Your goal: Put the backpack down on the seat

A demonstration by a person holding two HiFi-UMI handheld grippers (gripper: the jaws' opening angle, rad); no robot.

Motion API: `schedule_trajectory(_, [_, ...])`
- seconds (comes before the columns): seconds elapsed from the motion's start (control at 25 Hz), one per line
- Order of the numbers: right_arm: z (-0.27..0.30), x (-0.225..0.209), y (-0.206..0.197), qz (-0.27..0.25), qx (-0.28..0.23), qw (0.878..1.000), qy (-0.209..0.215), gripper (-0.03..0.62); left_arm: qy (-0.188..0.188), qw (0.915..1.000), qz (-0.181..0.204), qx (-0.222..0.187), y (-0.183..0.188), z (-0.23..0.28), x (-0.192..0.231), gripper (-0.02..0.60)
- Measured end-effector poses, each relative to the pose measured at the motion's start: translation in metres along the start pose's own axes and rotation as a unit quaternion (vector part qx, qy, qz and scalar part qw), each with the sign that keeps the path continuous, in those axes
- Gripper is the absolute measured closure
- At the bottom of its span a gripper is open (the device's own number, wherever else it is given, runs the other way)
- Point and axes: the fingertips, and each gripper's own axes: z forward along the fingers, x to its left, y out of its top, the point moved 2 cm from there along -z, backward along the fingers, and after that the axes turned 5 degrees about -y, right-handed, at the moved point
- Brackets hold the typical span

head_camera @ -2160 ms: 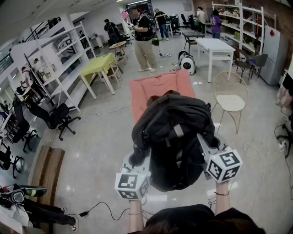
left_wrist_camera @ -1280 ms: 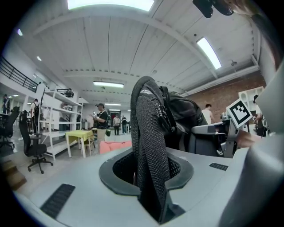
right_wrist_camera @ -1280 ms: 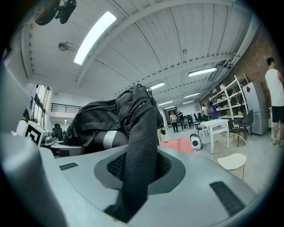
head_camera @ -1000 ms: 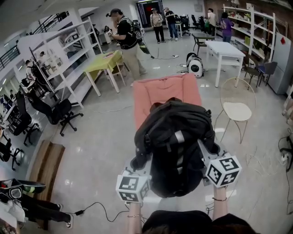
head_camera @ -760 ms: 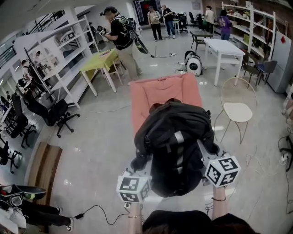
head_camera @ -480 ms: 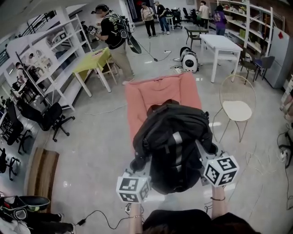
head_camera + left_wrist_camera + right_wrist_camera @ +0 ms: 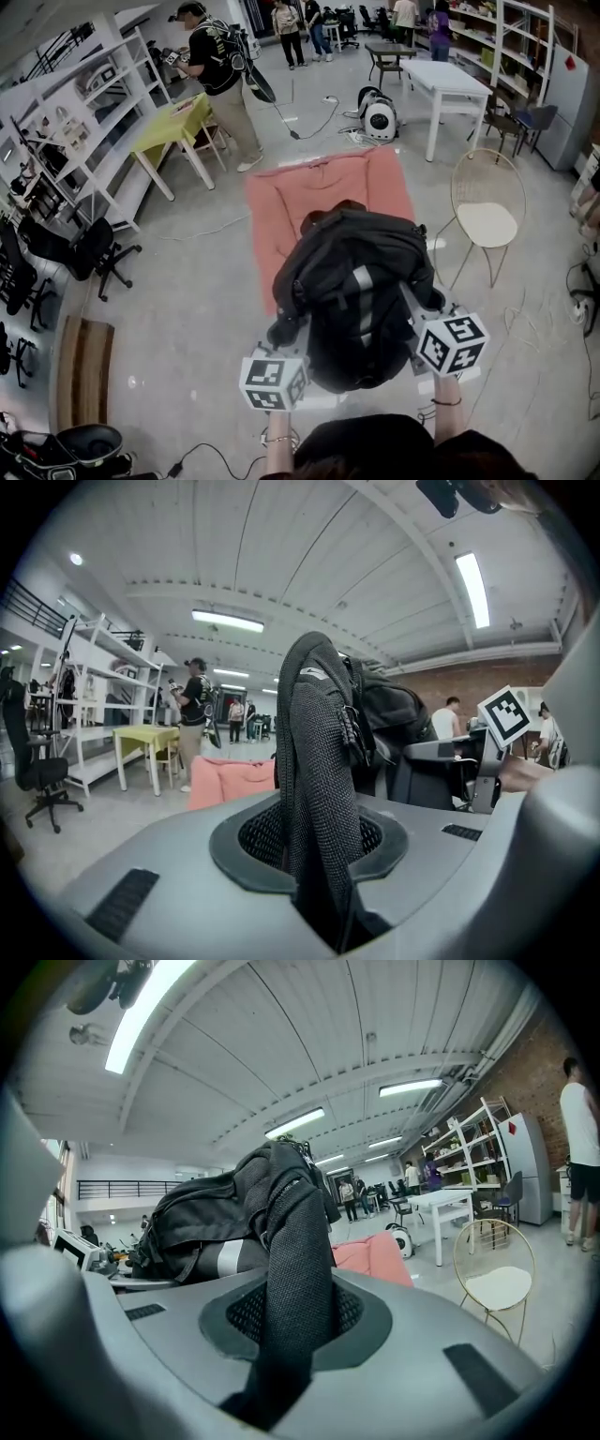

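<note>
Left gripper: I had its fingers pinched on a mesh strap that rose straight up between them.
Right gripper: its fingers were clamped the same way on the other strap.
Backpack: it hung just past both sets of fingertips, between the two grippers.
Contents: I could see nothing inside the pack.
Seat: pink, it lay beyond the fingers.
Hidden: the pack covered the seat's near end, so I could not tell whether they touched.
</note>
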Motion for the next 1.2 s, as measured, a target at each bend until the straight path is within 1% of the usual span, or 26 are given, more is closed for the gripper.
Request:
schedule_trajectory(0.24, [0.033,-0.003,0.0,0.008,0.006,1.0,-0.009,0.519,-0.008,0.9999,-0.001,0.008,0.003,0.026,0.026,0.479])
schedule_trajectory(0.44, [0.052,-0.012,-0.005,0.014,0.015,1.0,-0.015,0.519,-0.013,0.9997,-0.007,0.019,-0.003,0.045,0.036,0.479])
schedule_trajectory(0.76, [0.087,-0.023,-0.009,0.011,0.041,0.999,-0.019,0.519,-0.014,0.9985,-0.031,0.043,-0.013,0.077,0.053,0.479])
schedule_trajectory(0.96, [0.117,-0.04,-0.014,0.018,0.058,0.998,-0.016,0.519,-0.009,0.997,-0.049,0.059,-0.019,0.108,0.064,0.479])
schedule_trajectory(1.2, [0.154,-0.068,-0.021,0.032,0.081,0.996,-0.012,0.519,-0.001,0.9949,-0.061,0.08,-0.024,0.153,0.075,0.479])
